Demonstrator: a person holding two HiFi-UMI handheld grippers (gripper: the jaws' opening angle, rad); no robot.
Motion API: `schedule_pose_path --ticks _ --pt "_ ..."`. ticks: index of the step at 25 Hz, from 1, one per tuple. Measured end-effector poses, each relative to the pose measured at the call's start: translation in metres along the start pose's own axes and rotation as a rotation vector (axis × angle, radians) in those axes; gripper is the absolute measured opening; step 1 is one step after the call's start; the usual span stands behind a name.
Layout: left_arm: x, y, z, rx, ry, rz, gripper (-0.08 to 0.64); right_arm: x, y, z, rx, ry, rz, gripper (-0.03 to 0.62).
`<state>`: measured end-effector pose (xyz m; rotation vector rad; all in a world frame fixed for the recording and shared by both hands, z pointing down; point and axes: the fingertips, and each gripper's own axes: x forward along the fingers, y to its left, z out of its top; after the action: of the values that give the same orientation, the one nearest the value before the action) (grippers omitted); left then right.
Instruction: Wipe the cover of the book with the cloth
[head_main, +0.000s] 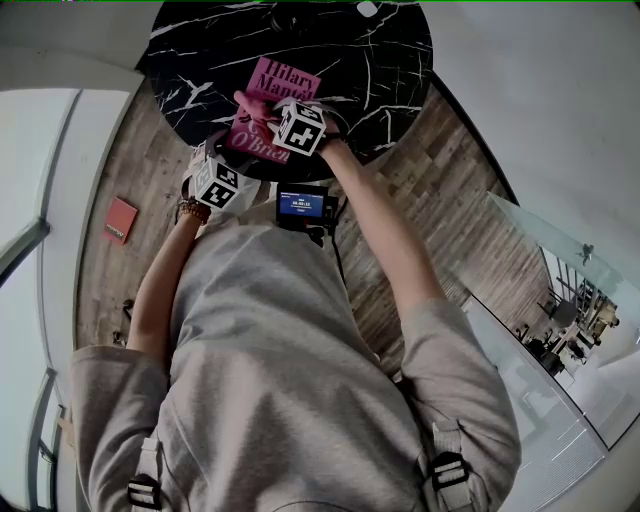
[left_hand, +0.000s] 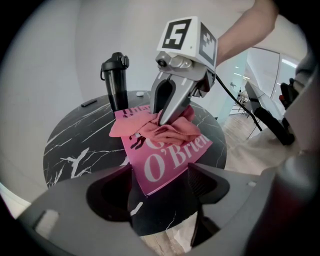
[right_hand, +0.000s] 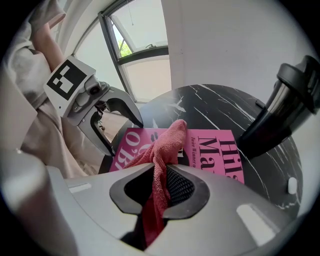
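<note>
While my right gripper (right_hand: 161, 175) clamps the pink cloth (right_hand: 167, 142) draped on the pink book (right_hand: 212, 150), my left gripper (left_hand: 160, 175) waits, jaws apart, the book's near corner showing between them, on the black marble table (left_hand: 75, 150).

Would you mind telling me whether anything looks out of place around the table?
One thing: a flat red item, perhaps a notebook, lies on the wood floor beside the table. Nothing on the table looks askew.

Pink book (left_hand: 170, 161); salmon-pink cloth (left_hand: 165, 132); black, white-veined marble table (left_hand: 75, 145); black bottle (left_hand: 116, 85).
</note>
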<state>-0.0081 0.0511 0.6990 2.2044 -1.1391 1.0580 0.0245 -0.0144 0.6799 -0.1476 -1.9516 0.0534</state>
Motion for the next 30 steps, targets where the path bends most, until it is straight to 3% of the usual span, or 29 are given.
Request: schedule_pose_path --ticks 30 --pt "0.000 -0.001 -0.001 -0.018 0.003 0.003 0.353 0.009 0.052 0.005 -0.066 0.001 0.094 0.074"
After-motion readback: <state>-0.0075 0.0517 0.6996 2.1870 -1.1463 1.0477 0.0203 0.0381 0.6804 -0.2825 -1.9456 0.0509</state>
